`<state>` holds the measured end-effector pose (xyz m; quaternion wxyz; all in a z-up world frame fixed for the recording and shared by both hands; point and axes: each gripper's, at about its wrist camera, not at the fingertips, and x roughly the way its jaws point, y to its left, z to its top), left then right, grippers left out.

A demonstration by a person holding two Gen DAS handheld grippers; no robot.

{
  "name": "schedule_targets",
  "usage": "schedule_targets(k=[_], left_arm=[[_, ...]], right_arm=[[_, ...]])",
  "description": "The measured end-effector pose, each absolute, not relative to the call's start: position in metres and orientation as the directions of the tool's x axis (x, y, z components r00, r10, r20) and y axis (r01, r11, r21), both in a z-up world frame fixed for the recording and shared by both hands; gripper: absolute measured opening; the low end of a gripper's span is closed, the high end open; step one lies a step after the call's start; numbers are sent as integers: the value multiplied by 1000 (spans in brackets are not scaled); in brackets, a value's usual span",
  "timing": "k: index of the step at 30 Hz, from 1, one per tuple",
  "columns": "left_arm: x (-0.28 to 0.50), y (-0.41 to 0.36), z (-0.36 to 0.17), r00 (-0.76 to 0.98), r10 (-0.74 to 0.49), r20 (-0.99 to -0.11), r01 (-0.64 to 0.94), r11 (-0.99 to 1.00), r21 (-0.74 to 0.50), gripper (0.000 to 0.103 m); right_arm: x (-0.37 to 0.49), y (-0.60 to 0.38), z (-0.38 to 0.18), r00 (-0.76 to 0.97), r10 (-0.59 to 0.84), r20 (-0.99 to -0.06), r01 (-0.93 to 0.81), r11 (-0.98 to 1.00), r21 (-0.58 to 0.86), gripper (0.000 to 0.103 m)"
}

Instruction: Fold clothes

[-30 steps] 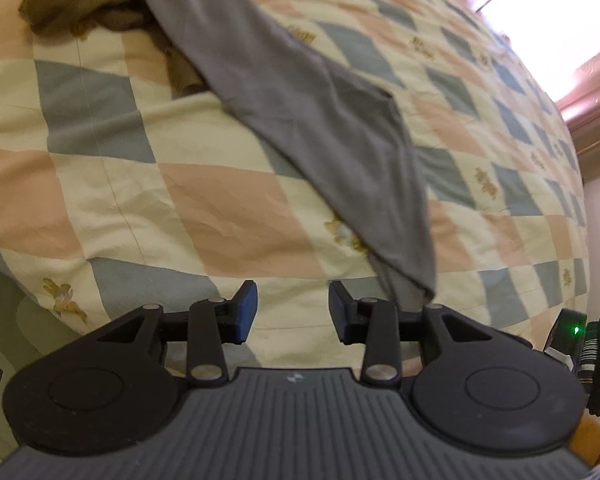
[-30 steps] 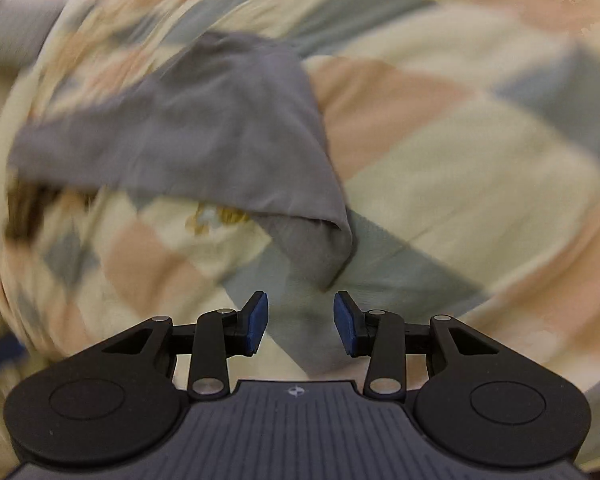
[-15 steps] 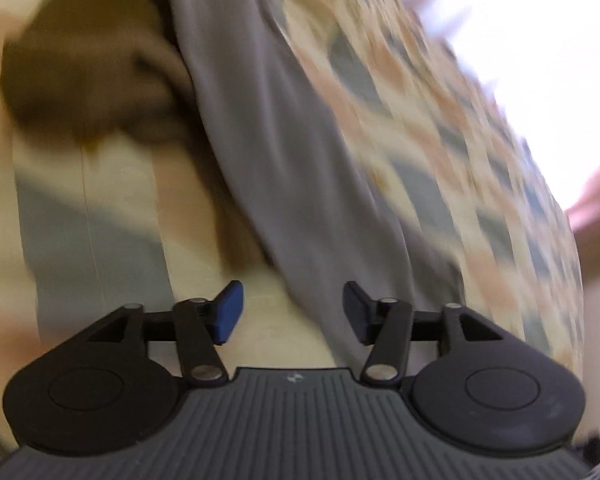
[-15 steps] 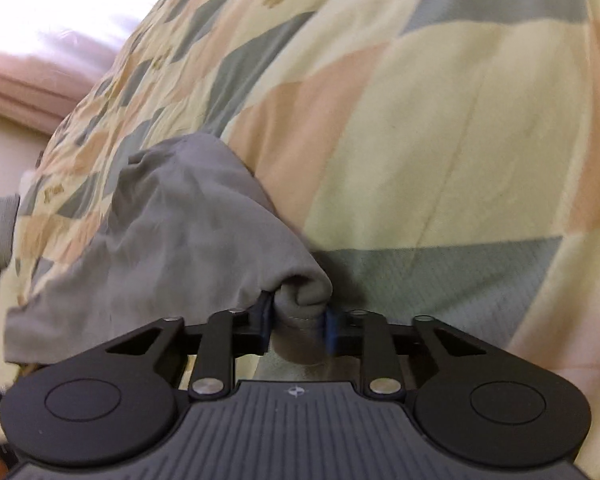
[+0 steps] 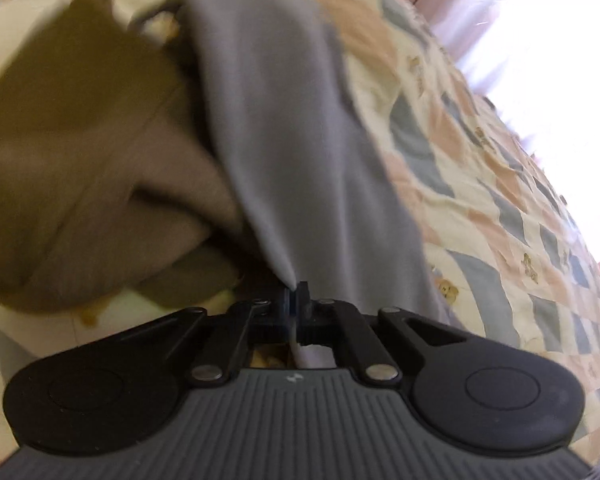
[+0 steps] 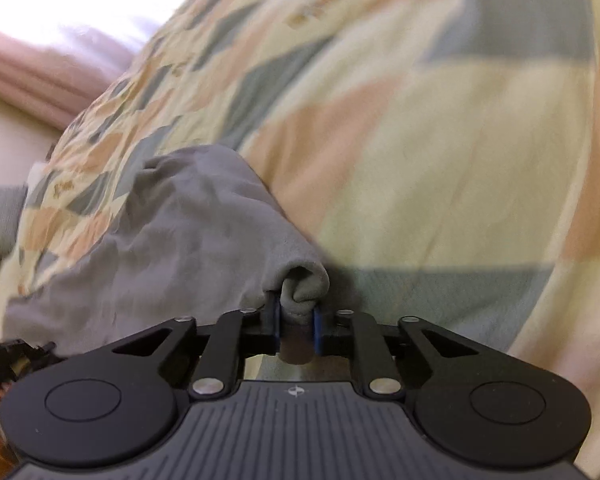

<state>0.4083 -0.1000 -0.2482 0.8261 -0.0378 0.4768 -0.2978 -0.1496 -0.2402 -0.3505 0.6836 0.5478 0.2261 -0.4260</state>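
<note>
A grey garment (image 5: pixel 300 128) lies stretched over the patchwork bedspread (image 5: pixel 480 184). In the left wrist view my left gripper (image 5: pixel 294 294) is shut on a thin edge of the grey cloth, which runs up and away from the jaws. In the right wrist view the same grey garment (image 6: pixel 172 248) bunches toward my right gripper (image 6: pixel 296 320), whose jaws are closing on a rolled corner of it; the blue pads press the fold from both sides.
A crumpled brown garment (image 5: pixel 72 176) lies beside the grey one at the left of the left wrist view, partly under it. A bright window glare (image 5: pixel 560 40) and pink curtain (image 6: pixel 32 80) sit beyond the bed. The bedspread (image 6: pixel 440 160) extends right.
My left gripper moved up along the grey garment toward the brown one and shut on the grey edge. My right gripper went from open above the corner to clamped on it.
</note>
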Motion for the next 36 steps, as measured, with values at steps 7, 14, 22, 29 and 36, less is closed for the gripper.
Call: schedule_targets(k=[7, 14, 22, 29, 36], left_arm=[[360, -118, -166, 473, -632, -614, 610, 738, -289, 0], [275, -113, -105, 470, -698, -540, 677, 678, -286, 0], [155, -62, -71, 570, -626, -531, 581, 765, -278, 0], [104, -104, -151, 383, -558, -736, 579, 766, -280, 5], [54, -184, -250, 355, -417, -836, 897, 404, 179, 28]], right_arm=[[-182, -275, -268, 428, -469, -773, 900, 303, 314, 10], [-279, -292, -195, 270, -582, -767, 898, 440, -18, 9], [-397, -288, -129, 237, -587, -774, 809, 560, -178, 10], [-470, -309, -124, 125, -564, -816, 815, 527, -240, 10], [-501, -354, -228, -36, -453, -891, 869, 426, -252, 11]])
